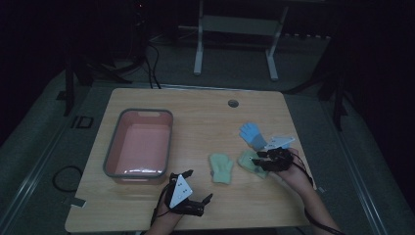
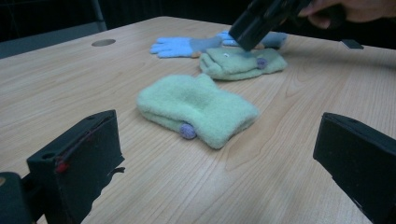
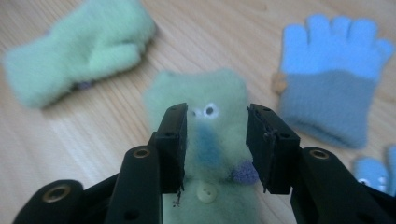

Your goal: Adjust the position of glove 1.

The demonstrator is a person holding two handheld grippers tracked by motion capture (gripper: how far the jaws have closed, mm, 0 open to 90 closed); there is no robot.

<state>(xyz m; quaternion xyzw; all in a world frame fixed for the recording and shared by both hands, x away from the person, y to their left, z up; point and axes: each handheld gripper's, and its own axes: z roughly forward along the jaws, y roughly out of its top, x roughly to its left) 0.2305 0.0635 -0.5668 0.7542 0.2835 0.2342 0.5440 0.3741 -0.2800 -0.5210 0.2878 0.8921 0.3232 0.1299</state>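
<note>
A plain green mitten (image 1: pixel 221 169) (image 2: pixel 196 109) (image 3: pixel 79 49) lies flat on the wooden table. To its right lies a second green mitten (image 1: pixel 247 160) (image 2: pixel 233 63) (image 3: pixel 205 93) with a sewn face, a blue patch and a purple button. My right gripper (image 1: pixel 258 157) (image 3: pixel 215 135) hangs just over this mitten's cuff end. Its jaws stand apart with the fabric showing in the gap and no pad pressing on it. A blue glove (image 1: pixel 252 133) (image 3: pixel 331 79) lies beyond. My left gripper (image 1: pixel 199 185) (image 2: pixel 219 140) rests near the front edge, wide open and holding nothing, pointing at the plain mitten.
A pink basin with a grey rim (image 1: pixel 113 147) stands at the left of the table, nothing inside it. A second blue glove (image 3: pixel 373 172) shows at the lower right of the right gripper view. A round cable hole (image 1: pixel 233 103) sits near the far edge.
</note>
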